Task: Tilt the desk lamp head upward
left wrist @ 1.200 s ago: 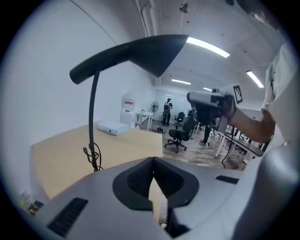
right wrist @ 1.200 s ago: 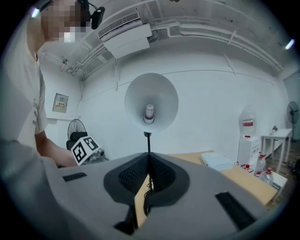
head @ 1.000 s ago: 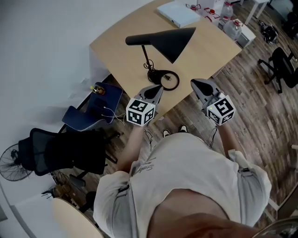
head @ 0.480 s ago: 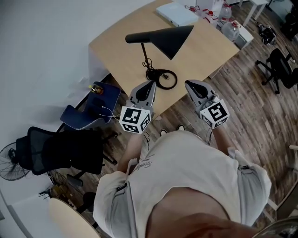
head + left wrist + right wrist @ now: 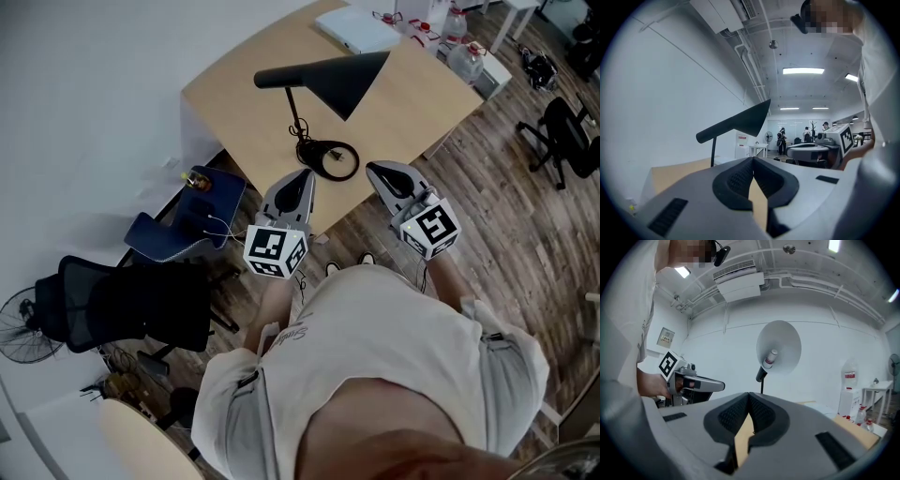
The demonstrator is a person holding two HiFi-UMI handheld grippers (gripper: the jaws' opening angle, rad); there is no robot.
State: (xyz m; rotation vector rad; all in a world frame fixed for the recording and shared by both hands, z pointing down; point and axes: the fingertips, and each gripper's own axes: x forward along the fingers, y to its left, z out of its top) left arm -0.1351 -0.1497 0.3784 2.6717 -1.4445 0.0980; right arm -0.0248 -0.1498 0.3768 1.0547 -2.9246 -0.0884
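Observation:
A black desk lamp stands on the wooden table [image 5: 244, 103]. Its cone head [image 5: 349, 79] points right and slightly down, above a thin stem [image 5: 298, 117] and a ring base [image 5: 330, 159]. My left gripper [image 5: 302, 176] is shut and empty, just short of the table's near edge by the base. My right gripper [image 5: 373, 169] is also shut and empty, a little right of the base. The left gripper view has the lamp head [image 5: 740, 123] in side profile beyond the shut gripper [image 5: 752, 160]. In the right gripper view the shade's white inside and bulb [image 5: 778, 348] face the shut gripper [image 5: 749, 395].
A flat white box [image 5: 359, 28] lies at the table's far corner, with water bottles [image 5: 466, 54] beside it. A blue chair [image 5: 183, 220] and a black office chair [image 5: 122, 305] stand left of the table. Another black chair [image 5: 567, 136] is at the right.
Both grippers have shifted slightly to the left near the table edge, and the left one has drawn back a little. The lamp has not moved.

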